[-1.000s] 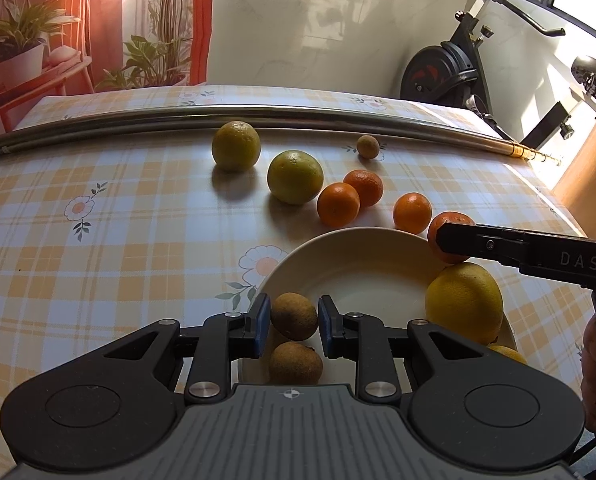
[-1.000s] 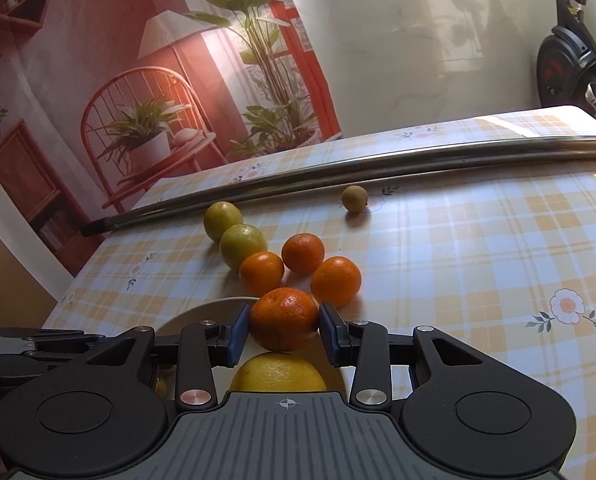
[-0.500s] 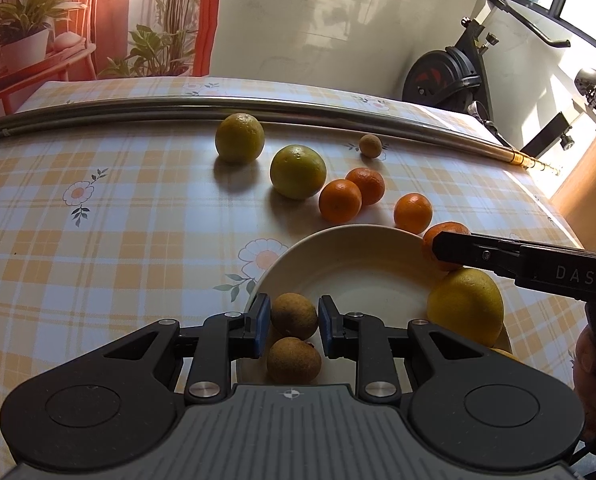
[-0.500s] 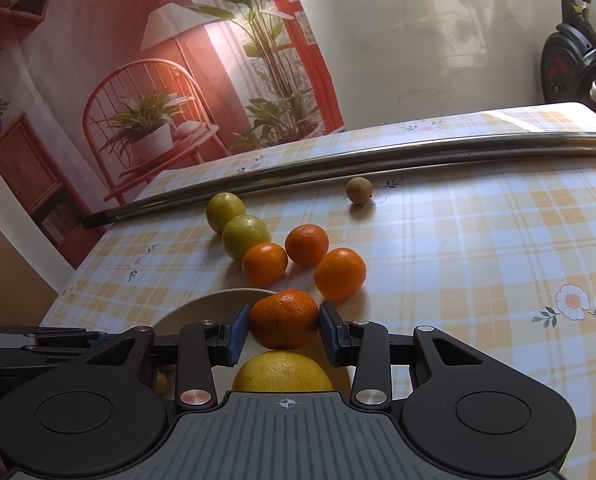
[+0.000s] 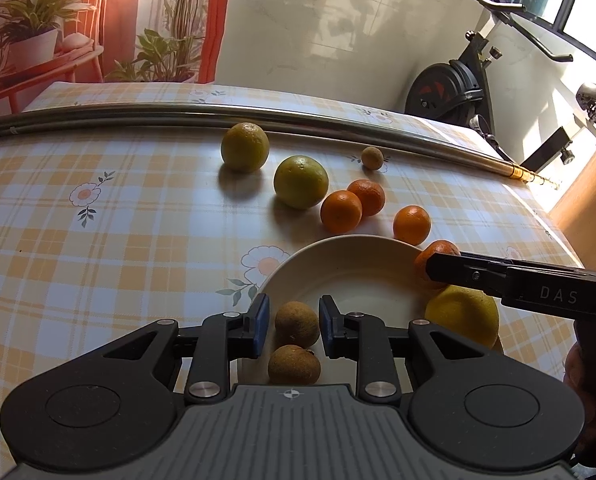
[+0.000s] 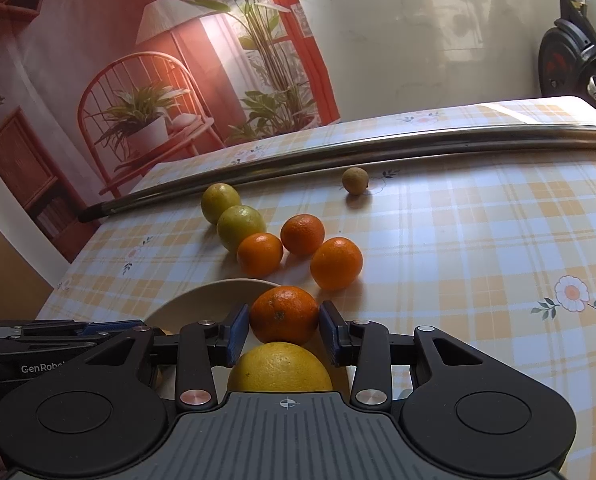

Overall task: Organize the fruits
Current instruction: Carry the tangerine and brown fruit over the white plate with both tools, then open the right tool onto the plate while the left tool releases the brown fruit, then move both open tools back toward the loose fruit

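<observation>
left wrist: two brown fruits (image 5: 296, 324) in plate (image 5: 349, 256) | right wrist: only rim

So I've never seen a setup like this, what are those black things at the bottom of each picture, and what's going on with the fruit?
Those are two hand-held grippers, each with its own camera looking along its fingers; there is no robot arm. One picture is from the left gripper, the other from the right gripper. On the checked tablecloth sit a white plate, two green fruits, three loose oranges, a small brown fruit further back and a metal pole. The left jaws stand open either side of a brown fruit on the plate, with a gap. The right jaws flank an orange at the plate's edge; whether they grip it is unclear. A yellow fruit lies just below.
</observation>
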Tool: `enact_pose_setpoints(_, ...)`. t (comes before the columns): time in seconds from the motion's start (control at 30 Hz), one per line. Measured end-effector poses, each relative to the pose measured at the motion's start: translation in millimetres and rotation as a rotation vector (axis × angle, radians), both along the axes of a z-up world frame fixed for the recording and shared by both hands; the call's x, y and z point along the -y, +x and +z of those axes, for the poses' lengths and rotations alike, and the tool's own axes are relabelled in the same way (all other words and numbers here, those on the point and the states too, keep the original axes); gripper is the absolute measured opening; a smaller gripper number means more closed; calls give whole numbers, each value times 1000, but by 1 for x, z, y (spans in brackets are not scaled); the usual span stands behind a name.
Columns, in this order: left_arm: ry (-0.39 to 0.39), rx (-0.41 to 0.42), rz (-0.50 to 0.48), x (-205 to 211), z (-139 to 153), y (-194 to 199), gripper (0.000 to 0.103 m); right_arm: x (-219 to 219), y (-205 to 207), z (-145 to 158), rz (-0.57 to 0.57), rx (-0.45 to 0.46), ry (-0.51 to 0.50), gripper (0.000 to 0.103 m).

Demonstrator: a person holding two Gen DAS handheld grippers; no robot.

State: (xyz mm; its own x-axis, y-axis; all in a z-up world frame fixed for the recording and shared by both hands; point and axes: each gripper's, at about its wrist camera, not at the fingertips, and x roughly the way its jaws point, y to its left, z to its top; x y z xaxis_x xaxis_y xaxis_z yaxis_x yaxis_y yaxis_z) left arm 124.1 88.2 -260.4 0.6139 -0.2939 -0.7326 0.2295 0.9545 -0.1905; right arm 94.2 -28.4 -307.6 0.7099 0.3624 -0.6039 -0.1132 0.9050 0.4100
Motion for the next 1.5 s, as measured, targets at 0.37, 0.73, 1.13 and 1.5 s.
enact_pose_setpoints(0.37,-14,10,11,-3,2,-2,28,0,0,0,-1,-1,-5,36)
enact_pose_setpoints(0.73,-20,15,20,-5,4,-2,29,2,0,1,-4,-1,-4,35)
enact_pose_setpoints(1.13,-12,45,29,-9,15,5,29,12,2,8,-26,18,-2,35)
enact_pose_setpoints(1.5,0,80,-17,2,40,33,29,37,23,33,-73,71,-48,35)
